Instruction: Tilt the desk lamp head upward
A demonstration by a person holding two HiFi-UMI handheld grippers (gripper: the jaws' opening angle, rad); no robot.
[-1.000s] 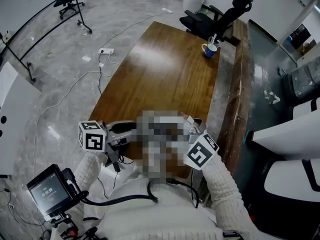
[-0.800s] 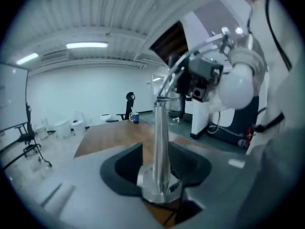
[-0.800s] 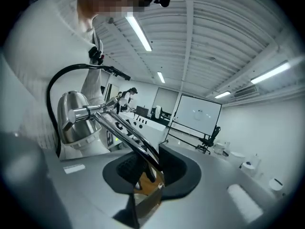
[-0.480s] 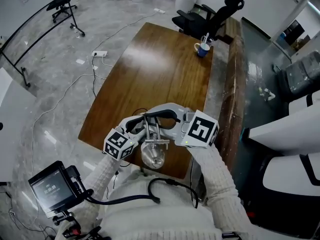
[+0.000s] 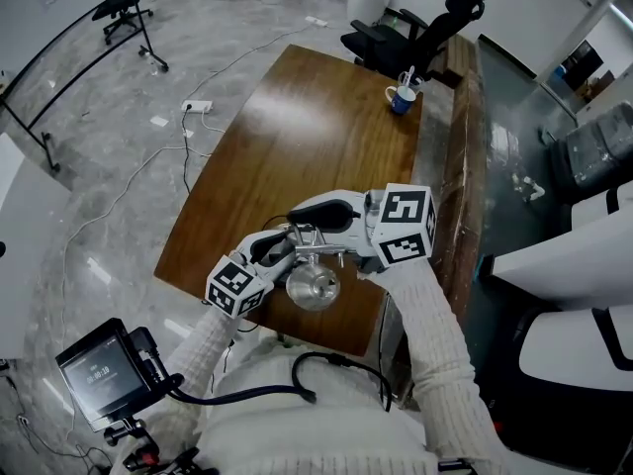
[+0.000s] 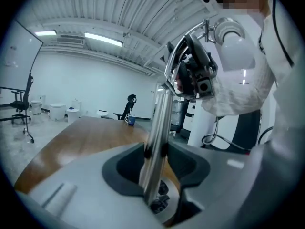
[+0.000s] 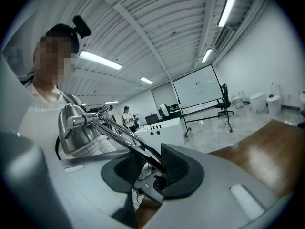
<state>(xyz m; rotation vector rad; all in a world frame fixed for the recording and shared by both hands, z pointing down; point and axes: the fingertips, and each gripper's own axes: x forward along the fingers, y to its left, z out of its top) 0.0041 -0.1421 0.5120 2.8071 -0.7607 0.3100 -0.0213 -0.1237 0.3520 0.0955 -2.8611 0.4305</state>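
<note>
A chrome desk lamp stands at the near edge of the wooden table. Its round head hangs below a thin double-rod arm. My left gripper is shut on the lamp's upright post; both pads press it and the jaws are closing further. My right gripper reaches in from the right with the rod arm between its jaws. Those jaws are opening: the rods lie against one pad and the other stands apart. In the right gripper view the head sits upper left.
A blue mug stands at the table's far end by a black office chair. A power strip and cables lie on the floor to the left. A dark ledge runs along the table's right side.
Both grippers came in onto the lamp. Over the last half second the right gripper rolled upward and the lamp head moved slightly up and right.
</note>
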